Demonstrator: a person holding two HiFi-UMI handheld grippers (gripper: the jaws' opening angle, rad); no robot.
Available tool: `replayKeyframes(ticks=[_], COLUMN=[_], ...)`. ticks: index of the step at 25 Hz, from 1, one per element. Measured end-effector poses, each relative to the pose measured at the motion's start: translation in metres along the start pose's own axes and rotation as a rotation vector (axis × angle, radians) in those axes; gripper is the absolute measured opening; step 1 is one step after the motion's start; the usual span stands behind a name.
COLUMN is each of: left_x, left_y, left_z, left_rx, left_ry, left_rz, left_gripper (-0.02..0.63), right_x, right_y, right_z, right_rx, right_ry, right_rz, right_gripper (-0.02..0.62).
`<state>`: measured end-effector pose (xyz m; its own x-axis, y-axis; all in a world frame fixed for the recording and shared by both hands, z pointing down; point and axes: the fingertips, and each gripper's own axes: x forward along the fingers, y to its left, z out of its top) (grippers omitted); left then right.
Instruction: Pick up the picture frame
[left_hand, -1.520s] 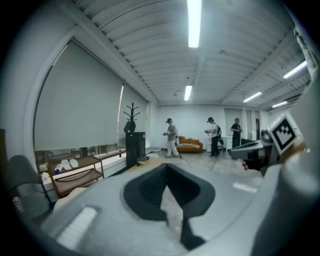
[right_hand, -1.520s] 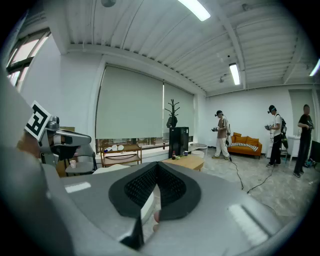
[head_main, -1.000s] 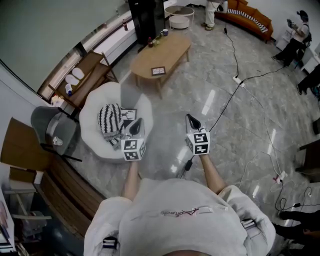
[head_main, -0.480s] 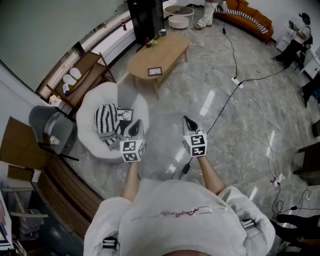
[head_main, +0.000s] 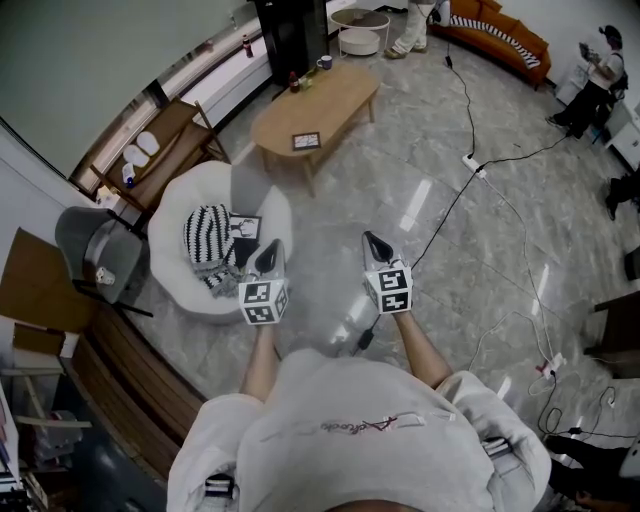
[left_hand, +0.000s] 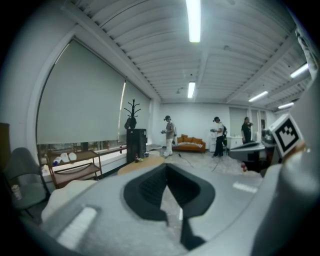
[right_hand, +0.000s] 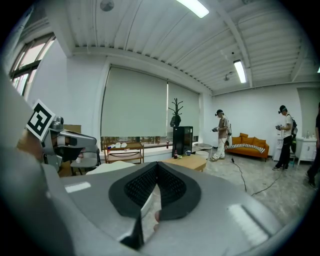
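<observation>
Dark-bordered picture frame (head_main: 243, 228) lies on white armchair (head_main: 185, 292)
Its pale picture faces up beside the armchair's striped cushion (head_main: 205, 238); left gripper (head_main: 268, 248) and right gripper (head_main: 373, 240), jaws together, hold nothing.

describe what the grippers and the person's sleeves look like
Both the left gripper and right gripper are grey, tapering to pointed jaws lined with black ribbed pads, each carrying a white cube with black square markers. The person wears a pale grey sweatshirt.

Pale hoodie (head_main: 350, 435); left gripper (head_main: 270, 246), right gripper (head_main: 372, 240) grey w/ black pads (left_hand: 149, 189), 2 marker cubes (head_main: 263, 300).
</observation>
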<state>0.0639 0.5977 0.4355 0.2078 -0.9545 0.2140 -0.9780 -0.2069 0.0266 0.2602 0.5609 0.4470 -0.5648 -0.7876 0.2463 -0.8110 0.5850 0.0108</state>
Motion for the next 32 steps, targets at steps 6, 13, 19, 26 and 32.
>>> replayKeyframes(ticks=[6, 13, 19, 26, 32], left_x=[0.011, 0.022, 0.031, 0.05, 0.072], left_y=[-0.005, 0.002, 0.003, 0.006, 0.008], left_z=[0.002, 0.001, -0.003, -0.005, -0.011], left_rx=[0.015, 0.011, 0.013, 0.009, 0.0], left_ry=[-0.006, 0.0, 0.009, 0.014, 0.021], left_rz=[0.005, 0.025, 0.023, 0.005, -0.019], left_gripper=[0.002, 0.002, 0.002, 0.002, 0.002], right_x=[0.007, 0.022, 0.032, 0.044, 0.059], right_y=[-0.011, -0.015, -0.018, -0.026, -0.037], right_z=[-0.002, -0.003, -0.006, -0.01, -0.013], right_rx=[-0.001, -0.001, -0.014, -0.017, -0.021], right_ry=[-0.003, 0.005, 0.009, 0.022, 0.027], right_rz=[0.014, 0.032, 0.039, 0.031, 0.013], right_gripper=[0.006, 0.006, 0.006, 0.006, 0.006])
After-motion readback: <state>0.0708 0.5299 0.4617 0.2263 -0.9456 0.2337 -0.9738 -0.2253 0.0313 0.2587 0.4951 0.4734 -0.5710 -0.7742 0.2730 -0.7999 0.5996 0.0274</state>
